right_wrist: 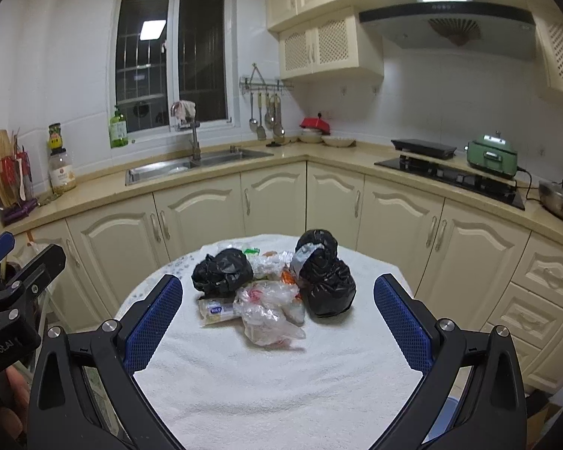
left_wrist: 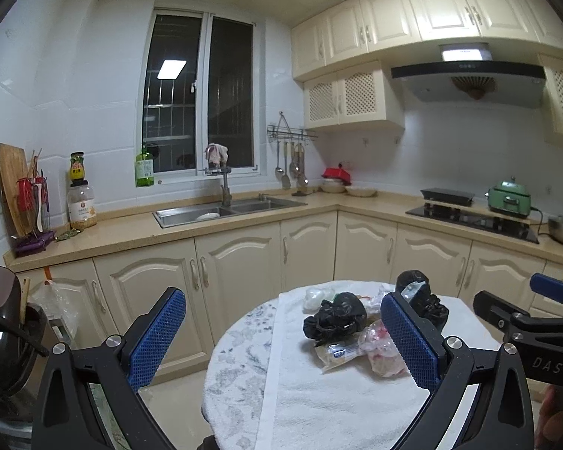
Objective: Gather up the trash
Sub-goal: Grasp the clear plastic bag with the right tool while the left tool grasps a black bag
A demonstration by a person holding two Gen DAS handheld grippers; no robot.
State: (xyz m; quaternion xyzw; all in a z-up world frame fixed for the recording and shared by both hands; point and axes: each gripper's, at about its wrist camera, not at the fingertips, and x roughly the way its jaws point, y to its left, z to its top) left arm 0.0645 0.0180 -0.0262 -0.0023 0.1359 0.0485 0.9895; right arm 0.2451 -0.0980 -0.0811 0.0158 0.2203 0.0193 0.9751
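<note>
Nearest me, my right gripper point(right_wrist: 277, 322) hovers level over the near edge of a round table point(right_wrist: 244, 393) draped in a white towel, its 2 blue-padded fingers spread wide with nothing between them. My left gripper point(left_wrist: 281, 341) hangs beside it, just as widely released and empty, its right finger point(left_wrist: 409, 341) overlapping my view of the pile.

The trash sits heaped at the table's far middle. A flat wrapper point(right_wrist: 216, 309) lies nearest, its long axis running left to right. Touching it is a crumpled clear plastic bag point(right_wrist: 268, 309). Behind these stand 2 knotted black bags: the smaller black bag point(right_wrist: 223, 272) on the left, the taller black bag point(right_wrist: 324, 281) upright on the right.

Beyond the table, cream cabinets point(right_wrist: 202, 217) carry a counter with a steel sink point(right_wrist: 195, 163), a stove point(right_wrist: 450, 180) and a green cooker point(right_wrist: 491, 155).
</note>
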